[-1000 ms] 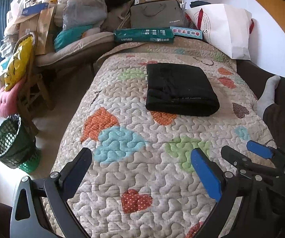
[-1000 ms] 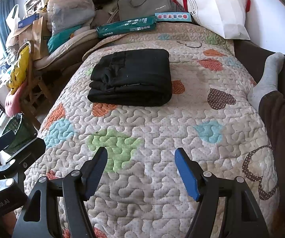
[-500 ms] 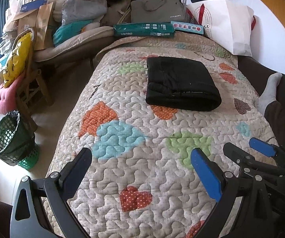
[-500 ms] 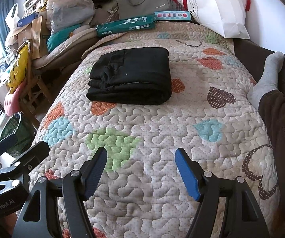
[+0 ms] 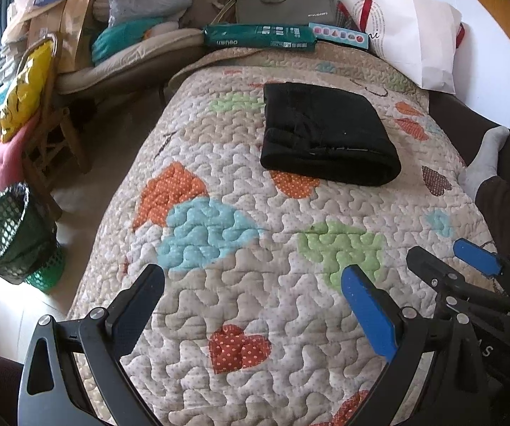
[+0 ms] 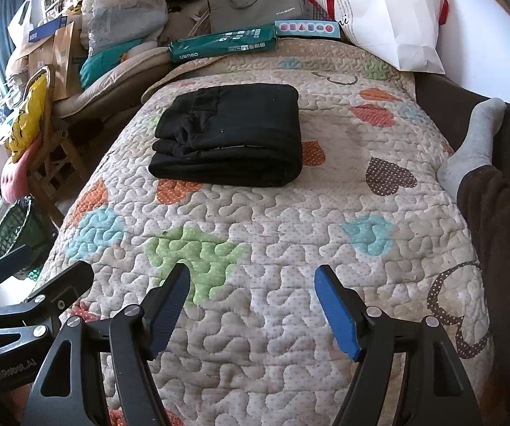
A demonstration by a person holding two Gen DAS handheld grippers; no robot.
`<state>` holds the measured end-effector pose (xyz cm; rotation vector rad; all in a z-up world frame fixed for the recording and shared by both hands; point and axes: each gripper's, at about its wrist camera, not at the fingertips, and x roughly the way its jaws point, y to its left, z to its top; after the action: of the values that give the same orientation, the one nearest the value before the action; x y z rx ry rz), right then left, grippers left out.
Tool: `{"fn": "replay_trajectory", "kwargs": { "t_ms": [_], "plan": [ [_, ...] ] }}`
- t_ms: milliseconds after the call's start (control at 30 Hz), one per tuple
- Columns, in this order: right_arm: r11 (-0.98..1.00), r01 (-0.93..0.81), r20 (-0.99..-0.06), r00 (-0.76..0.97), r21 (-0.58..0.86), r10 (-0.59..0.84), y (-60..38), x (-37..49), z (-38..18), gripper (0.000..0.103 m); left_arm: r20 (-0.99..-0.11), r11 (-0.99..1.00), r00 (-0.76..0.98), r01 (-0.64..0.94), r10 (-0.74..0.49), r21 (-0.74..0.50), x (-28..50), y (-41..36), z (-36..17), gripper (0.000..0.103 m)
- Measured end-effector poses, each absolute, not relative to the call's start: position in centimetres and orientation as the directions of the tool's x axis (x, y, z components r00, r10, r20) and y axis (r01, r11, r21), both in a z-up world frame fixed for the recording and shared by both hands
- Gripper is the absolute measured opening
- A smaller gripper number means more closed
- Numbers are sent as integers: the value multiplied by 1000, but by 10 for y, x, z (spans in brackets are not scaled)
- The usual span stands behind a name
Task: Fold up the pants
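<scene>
Black pants [image 5: 325, 135] lie folded into a flat rectangle on the far half of the quilted bed cover [image 5: 255, 248]; they also show in the right wrist view [image 6: 230, 138]. My left gripper [image 5: 255, 284] is open and empty, hovering over the near part of the bed, well short of the pants. My right gripper [image 6: 251, 284] is open and empty, also over the near part. The right gripper shows at the right edge of the left wrist view [image 5: 446, 266], the left gripper at the lower left of the right wrist view [image 6: 42, 284].
A person's leg with a grey sock [image 6: 475, 145] lies along the bed's right side. A green box [image 5: 258, 37], a grey bag [image 5: 283, 0] and a white paper bag [image 5: 414, 32] sit at the bed's far end. A chair [image 5: 42, 135] and green basket [image 5: 10, 234] stand left.
Both grippers have drawn back slightly toward the near end of the bed; the pants look a little farther away. Jaws stay open. The pants have not moved.
</scene>
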<state>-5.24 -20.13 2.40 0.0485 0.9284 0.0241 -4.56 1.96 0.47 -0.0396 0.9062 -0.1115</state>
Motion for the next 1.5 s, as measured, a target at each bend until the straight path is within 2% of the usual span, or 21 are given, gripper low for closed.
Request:
{"fn": "replay_trajectory", "kwargs": {
  "t_ms": [200, 1500],
  "plan": [
    [999, -1, -801, 598, 39, 32, -201, -51, 24, 79, -797, 991, 590, 65, -132, -116, -43, 24, 1, 100],
    [1000, -14, -801, 599, 3, 10, -200, -49, 23, 81, -798, 989, 585, 48, -143, -141, -40, 31, -4, 100]
  ]
}}
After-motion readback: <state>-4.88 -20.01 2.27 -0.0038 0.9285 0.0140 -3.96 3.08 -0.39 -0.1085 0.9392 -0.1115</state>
